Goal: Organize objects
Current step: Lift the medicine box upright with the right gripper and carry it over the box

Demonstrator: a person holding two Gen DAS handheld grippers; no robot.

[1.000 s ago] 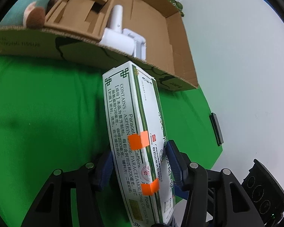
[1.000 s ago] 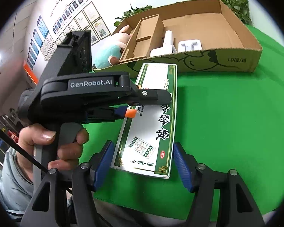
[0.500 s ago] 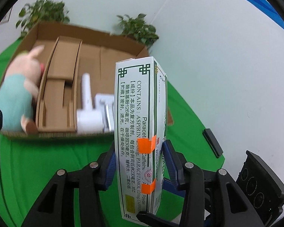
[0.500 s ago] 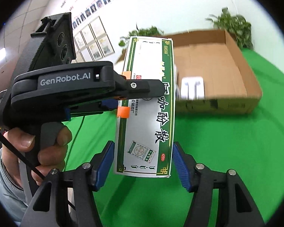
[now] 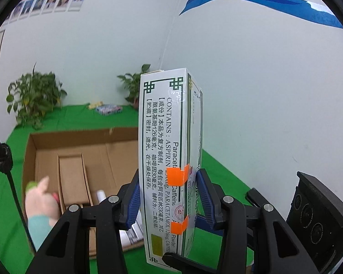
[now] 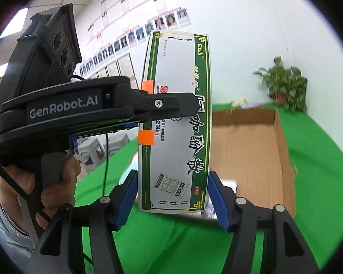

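A white and green medicine box (image 5: 169,159) with orange tape tabs stands upright in the air. My left gripper (image 5: 168,196) is shut on its narrow sides. In the right wrist view the same medicine box (image 6: 178,123) sits between the blue pads of my right gripper (image 6: 172,196), which touch both its edges. The left gripper's body (image 6: 64,111) clamps the box from the left there. The open cardboard box (image 5: 84,159) lies below on the green table, and also shows in the right wrist view (image 6: 247,148).
The cardboard box holds a plush pig (image 5: 41,203), a cardboard insert (image 5: 72,178) and white items (image 5: 130,233). Potted plants (image 5: 32,96) stand at the table's back edge by the wall. A small colourful pack (image 5: 108,109) lies behind the box. The right gripper's camera body (image 5: 317,219) sits at right.
Both grippers lifted the medicine box off the green table and raised it upright, high above the cardboard box. The view now tilts up toward the walls.
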